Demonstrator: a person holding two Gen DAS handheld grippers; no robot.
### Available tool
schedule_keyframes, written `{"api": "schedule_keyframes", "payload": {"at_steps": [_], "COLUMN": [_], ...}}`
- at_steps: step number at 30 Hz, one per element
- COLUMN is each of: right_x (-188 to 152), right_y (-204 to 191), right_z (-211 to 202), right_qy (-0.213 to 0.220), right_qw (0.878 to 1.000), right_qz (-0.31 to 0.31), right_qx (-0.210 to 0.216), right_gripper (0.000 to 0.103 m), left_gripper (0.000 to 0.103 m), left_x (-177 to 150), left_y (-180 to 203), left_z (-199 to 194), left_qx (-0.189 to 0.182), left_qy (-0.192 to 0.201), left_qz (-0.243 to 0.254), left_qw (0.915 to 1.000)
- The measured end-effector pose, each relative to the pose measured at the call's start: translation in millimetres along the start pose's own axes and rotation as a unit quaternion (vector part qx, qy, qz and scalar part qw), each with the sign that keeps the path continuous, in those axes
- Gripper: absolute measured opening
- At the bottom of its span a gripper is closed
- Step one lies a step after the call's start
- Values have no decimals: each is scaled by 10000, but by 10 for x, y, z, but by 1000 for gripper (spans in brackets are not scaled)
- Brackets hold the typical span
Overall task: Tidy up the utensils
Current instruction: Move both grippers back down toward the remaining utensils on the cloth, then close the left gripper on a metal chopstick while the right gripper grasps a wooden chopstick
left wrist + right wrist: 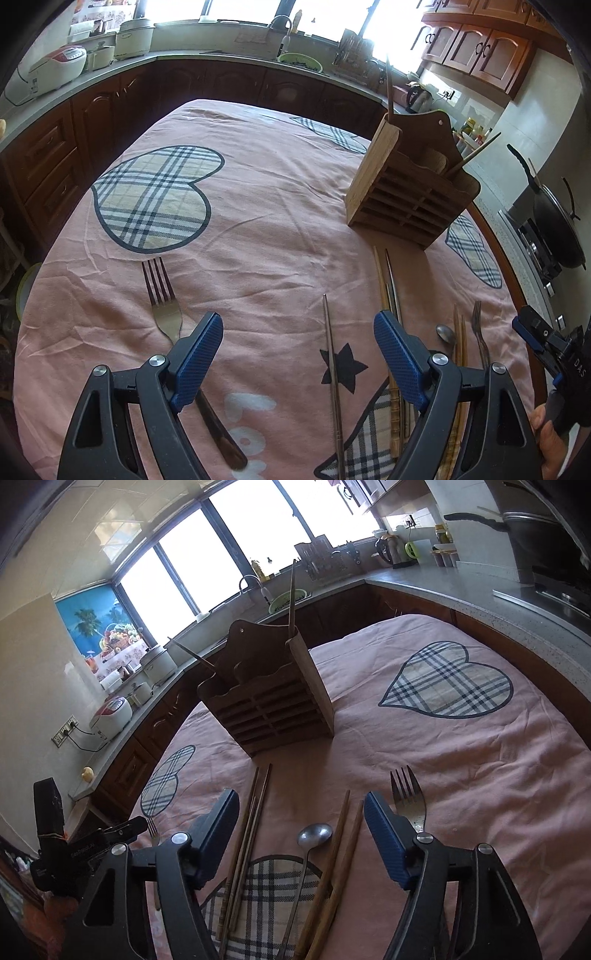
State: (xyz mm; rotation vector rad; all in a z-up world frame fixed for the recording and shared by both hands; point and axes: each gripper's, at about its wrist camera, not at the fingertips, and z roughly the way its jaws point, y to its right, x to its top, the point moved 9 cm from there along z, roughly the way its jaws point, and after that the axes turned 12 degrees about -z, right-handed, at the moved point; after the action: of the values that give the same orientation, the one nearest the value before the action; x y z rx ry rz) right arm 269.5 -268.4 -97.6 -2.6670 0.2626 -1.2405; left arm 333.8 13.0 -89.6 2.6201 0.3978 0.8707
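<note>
A wooden utensil holder (406, 188) stands on the pink tablecloth, also in the right wrist view (273, 705), with two chopsticks sticking out of it. My left gripper (299, 328) is open and empty above the cloth; a fork (162, 299) lies under its left finger and a single metal chopstick (332, 365) between the fingers. My right gripper (299, 808) is open and empty over a spoon (314, 834), with wooden chopsticks (251, 834) to its left, another pair (343, 849) beside the spoon, and a second fork (408, 797) by its right finger.
The table's pink cloth (280, 206) has plaid hearts. Kitchen counters ring the table, with a rice cooker (55, 70), a sink with a green bowl (299, 61), a kettle (388, 550) and a wok (554, 225) on the stove.
</note>
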Motion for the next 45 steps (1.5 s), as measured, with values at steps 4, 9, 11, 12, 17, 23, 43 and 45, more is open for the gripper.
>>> {"api": "schedule_keyframes", "payload": {"at_steps": [4,9,11,12,17,23,43,45], "right_x": [-11,-12,-9,-9,-12,-5,55,60], "right_y": [-79,-154,-187,-204,-311,-395,-492,-461], "right_z": [213,523,660,725,1008,1294,1685,1606], "right_qy": [-212,-512,-642,-704,-964,-1182,-1572,-1526], "right_qw": [9996,9981,9971,9966,9935,9899,9739,9786], "right_qz": [-152,-308,-350,-377,-515,-717,-1622,-1382], "right_qx": [63,146,195,218,313,318,-242,-46], "right_gripper": [61,51,48,48,39,32,5,4], "left_gripper": [82,74,70,67,58,45,4,3], "left_x": [-19,-47,-58,-62,-59,-51,-28,-10], "left_y": [70,140,167,175,210,239,251,217], "left_z": [200,450,540,581,769,924,1001,953], "left_qx": [172,259,280,291,318,374,158,0], "left_qy": [-193,-483,-588,-635,-814,-891,-963,-1015], "left_qz": [209,383,441,458,531,681,725,534], "left_qw": [9994,9978,9969,9965,9948,9930,9926,9934]}}
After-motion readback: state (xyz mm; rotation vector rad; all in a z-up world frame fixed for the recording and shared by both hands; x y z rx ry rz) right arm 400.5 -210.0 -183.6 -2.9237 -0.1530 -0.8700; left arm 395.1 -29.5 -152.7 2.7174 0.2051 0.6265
